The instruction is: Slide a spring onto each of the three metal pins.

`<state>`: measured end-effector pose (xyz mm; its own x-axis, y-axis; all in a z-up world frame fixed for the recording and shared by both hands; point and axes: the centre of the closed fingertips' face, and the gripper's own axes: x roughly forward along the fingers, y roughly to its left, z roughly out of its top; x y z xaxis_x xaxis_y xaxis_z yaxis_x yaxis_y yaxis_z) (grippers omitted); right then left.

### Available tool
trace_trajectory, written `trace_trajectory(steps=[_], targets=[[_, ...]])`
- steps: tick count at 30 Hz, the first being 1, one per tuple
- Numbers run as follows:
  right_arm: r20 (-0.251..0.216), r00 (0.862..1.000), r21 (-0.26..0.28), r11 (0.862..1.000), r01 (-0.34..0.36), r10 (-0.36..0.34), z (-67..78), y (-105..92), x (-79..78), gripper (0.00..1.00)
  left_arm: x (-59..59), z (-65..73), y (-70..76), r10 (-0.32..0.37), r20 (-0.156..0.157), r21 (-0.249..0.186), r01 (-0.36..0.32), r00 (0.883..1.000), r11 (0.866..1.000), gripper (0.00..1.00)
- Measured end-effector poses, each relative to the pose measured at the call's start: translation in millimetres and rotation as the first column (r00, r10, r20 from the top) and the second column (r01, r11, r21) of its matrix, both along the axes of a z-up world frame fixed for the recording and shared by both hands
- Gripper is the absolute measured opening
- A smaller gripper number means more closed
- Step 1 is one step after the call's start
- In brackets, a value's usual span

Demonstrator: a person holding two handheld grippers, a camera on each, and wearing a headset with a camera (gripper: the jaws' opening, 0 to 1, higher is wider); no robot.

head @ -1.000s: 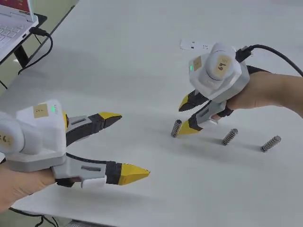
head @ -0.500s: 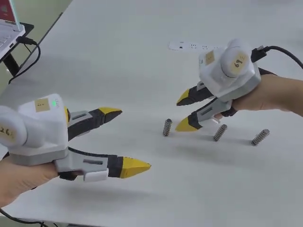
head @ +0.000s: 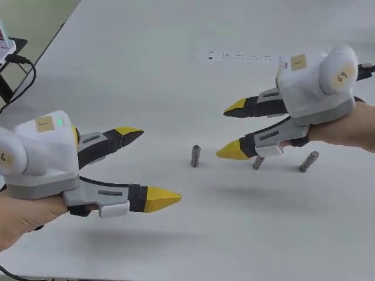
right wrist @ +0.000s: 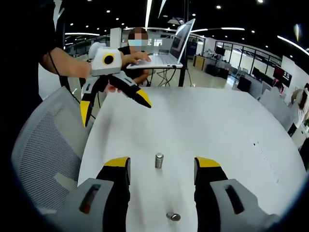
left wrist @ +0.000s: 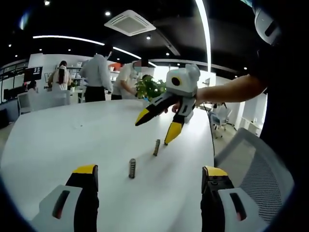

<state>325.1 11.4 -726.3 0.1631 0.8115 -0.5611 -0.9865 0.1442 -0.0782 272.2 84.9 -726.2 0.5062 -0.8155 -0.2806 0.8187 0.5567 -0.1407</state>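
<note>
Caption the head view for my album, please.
Left tongs and right tongs, both open, hover over a white table with three springs.

Open-plan office; we work at wide white worktop (head: 146, 70). Dark ceiling above us: long light strips (left wrist: 203, 29), recessed spots, square air vent (left wrist: 131, 22). Grey mesh chair (right wrist: 42, 142) at worktop edge. Open laptop (right wrist: 164, 60) at far end; white power strip (head: 237, 57) lying flat. Beyond, we note potted plant (left wrist: 148, 88), people (left wrist: 96, 72) standing, dark-framed glass partitions (right wrist: 241, 60).
</note>
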Motion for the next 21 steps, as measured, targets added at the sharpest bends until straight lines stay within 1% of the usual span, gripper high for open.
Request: trace_trajectory(steps=[2,4,6,8,9,11,13,16,17,19,21], targets=[[-0.011,1.000,0.030,0.999,0.027,-0.027,5.1,-12.9,-4.8,0.53,-0.1,0.1,-2.6,-0.002,0.000,0.005,0.002,1.000,1.000,0.85],[-0.009,0.999,0.056,0.997,0.044,-0.044,8.9,-22.5,-7.8,0.53,-0.6,0.0,-4.6,-0.004,0.002,0.008,0.004,1.000,1.000,0.85],[-0.007,0.998,0.063,0.996,0.063,-0.062,10.7,-30.6,-9.6,0.55,-0.4,-0.3,-6.1,-0.002,0.002,0.009,0.002,1.000,1.000,0.86],[-0.001,0.998,0.083,0.994,0.068,-0.068,14.3,-39.5,-15.6,0.57,-0.1,0.5,-7.2,0.003,0.003,0.009,-0.003,1.000,1.000,0.86],[-0.004,0.997,0.111,0.991,0.079,-0.079,17.3,-43.6,-18.1,0.58,-0.3,1.8,-7.7,0.007,0.005,0.007,-0.007,1.000,1.000,0.87],[-0.019,0.995,0.118,0.988,0.100,-0.098,17.1,-53.3,-22.1,0.58,-0.9,2.7,-8.7,0.009,0.008,0.009,-0.009,1.000,1.000,0.87],[-0.008,0.994,0.138,0.984,0.110,-0.110,18.1,-61.5,-25.5,0.60,-0.8,3.7,-8.8,0.015,0.012,0.012,-0.015,1.000,1.000,0.87],[-0.027,0.988,0.165,0.974,0.153,-0.151,18.6,-75.1,-27.3,0.61,-1.7,7.0,-8.8,0.022,0.021,0.015,-0.022,1.000,1.000,0.87],[-0.018,0.987,0.176,0.971,0.160,-0.159,20.0,-78.6,-27.1,0.63,-2.4,8.2,-8.8,0.023,0.023,0.018,-0.023,0.999,1.000,0.87],[-0.018,0.985,0.185,0.967,0.173,-0.173,20.6,-87.2,-29.9,0.65,-3.0,8.9,-8.3,0.027,0.027,0.027,-0.028,0.999,0.999,0.88],[-0.029,0.981,0.189,0.963,0.193,-0.191,19.2,-97.9,-33.5,0.65,-4.1,9.1,-8.3,0.028,0.032,0.036,-0.029,0.999,0.999,0.88]])
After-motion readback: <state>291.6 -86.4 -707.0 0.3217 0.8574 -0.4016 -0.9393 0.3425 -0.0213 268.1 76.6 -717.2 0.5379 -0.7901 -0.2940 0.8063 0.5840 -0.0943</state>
